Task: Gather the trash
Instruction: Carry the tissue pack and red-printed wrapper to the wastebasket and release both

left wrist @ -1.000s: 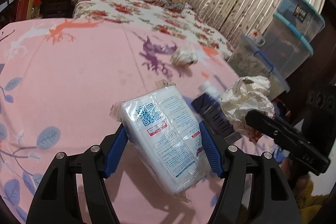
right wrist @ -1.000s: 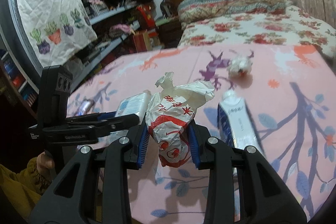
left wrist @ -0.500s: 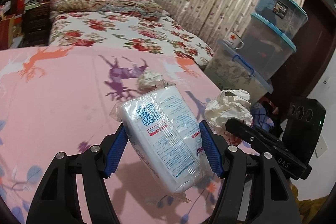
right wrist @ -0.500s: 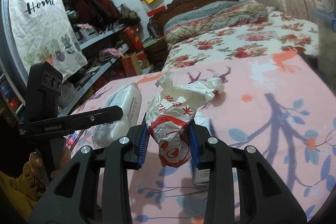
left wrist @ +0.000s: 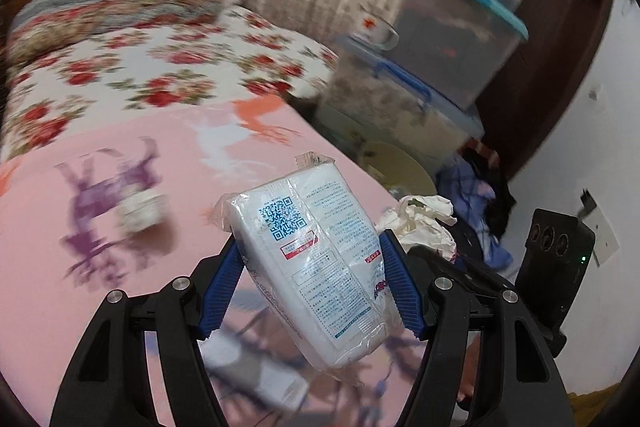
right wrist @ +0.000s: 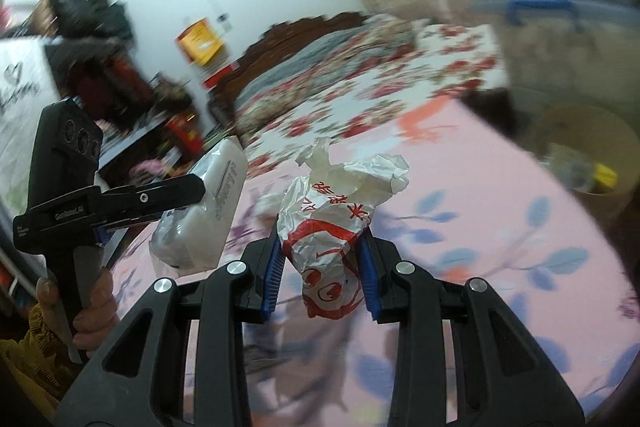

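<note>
My left gripper is shut on a white tissue pack in clear plastic and holds it above the pink bed cover. My right gripper is shut on a crumpled white paper wrapper with red print, also held above the bed. The tissue pack and the left gripper show at the left of the right wrist view. The wrapper and the right gripper's body show at the right of the left wrist view. A crumpled paper ball lies on the cover.
A beige round bin with trash inside stands on the floor past the bed's right edge; its rim also shows in the left wrist view. Stacked plastic storage boxes stand behind it by the curtain. A white flat object lies under the left gripper.
Both grippers have swung to the right with their loads, toward the bed's edge. The bin and the storage boxes have come closer into view. The frames now are motion-blurred.
</note>
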{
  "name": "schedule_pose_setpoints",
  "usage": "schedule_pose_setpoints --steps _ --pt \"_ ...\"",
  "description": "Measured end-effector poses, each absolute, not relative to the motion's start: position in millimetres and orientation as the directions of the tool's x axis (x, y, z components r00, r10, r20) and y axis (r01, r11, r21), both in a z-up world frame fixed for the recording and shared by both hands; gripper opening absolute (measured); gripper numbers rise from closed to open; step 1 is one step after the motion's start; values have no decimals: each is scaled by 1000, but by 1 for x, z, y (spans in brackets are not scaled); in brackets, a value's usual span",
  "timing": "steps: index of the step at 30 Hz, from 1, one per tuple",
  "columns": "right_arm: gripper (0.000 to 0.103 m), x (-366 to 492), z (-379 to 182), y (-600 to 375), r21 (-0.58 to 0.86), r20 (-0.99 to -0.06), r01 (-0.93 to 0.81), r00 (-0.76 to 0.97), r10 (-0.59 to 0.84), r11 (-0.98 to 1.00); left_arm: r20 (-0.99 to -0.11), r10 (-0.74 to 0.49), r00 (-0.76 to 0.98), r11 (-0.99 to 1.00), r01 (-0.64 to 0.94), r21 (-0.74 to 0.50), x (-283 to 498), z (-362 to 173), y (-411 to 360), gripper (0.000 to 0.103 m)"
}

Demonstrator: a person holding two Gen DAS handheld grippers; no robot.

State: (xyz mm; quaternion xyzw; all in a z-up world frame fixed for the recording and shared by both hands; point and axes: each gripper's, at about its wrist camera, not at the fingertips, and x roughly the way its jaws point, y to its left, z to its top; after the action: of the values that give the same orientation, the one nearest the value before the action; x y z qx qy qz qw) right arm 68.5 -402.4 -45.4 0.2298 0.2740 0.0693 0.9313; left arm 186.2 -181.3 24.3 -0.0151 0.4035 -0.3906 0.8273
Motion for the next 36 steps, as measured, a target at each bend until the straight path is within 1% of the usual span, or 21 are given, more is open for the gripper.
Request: schedule_pose_setpoints --steps 4,8,13,17,18,19,20,21,23,25,27,30,36 --pt "36 60 -58 -466 481 -500 128 853 151 868 -696 -666 269 640 685 -348 207 12 -257 64" --pt "36 58 -68 -538 469 -532 254 846 41 846 -710 -678 191 579 734 -355 229 6 -336 64" --pt "38 78 -80 -614 454 -578 357 815 -36 816 -736 -666 122 531 770 -354 261 -10 -446 65" --pt "38 104 -96 -661 403 -631 420 771 -85 813 -752 -650 107 531 772 -349 278 -27 -503 67" --pt "41 111 -99 -667 398 -639 426 764 -87 812 -754 -649 100 532 768 -356 282 -31 -515 68" --pt "55 118 -104 -676 401 -646 428 759 -81 810 -753 -652 92 532 763 -367 288 -37 -530 70" --pt "65 121 -109 -684 405 -651 428 756 -74 808 -752 -653 90 531 763 -369 291 -40 -539 74" --pt "78 128 -115 -689 409 -657 435 750 -72 802 -762 -637 111 548 761 -347 295 -45 -549 81" --pt "78 135 -121 -694 399 -665 455 742 -91 796 -783 -608 131 588 737 -333 303 -51 -558 82" --pt "77 131 -120 -692 402 -654 456 750 -100 794 -786 -607 114 610 700 -370 309 -55 -552 81" --pt "76 118 -114 -682 410 -625 452 772 -117 792 -769 -631 106 599 696 -396 306 -51 -540 81" --pt "76 98 -105 -665 426 -594 445 795 -128 788 -764 -633 126 598 707 -378 296 -40 -519 81" --pt "74 64 -81 -621 496 -522 385 849 -87 778 -699 -708 105 556 693 -459 262 0 -450 80"
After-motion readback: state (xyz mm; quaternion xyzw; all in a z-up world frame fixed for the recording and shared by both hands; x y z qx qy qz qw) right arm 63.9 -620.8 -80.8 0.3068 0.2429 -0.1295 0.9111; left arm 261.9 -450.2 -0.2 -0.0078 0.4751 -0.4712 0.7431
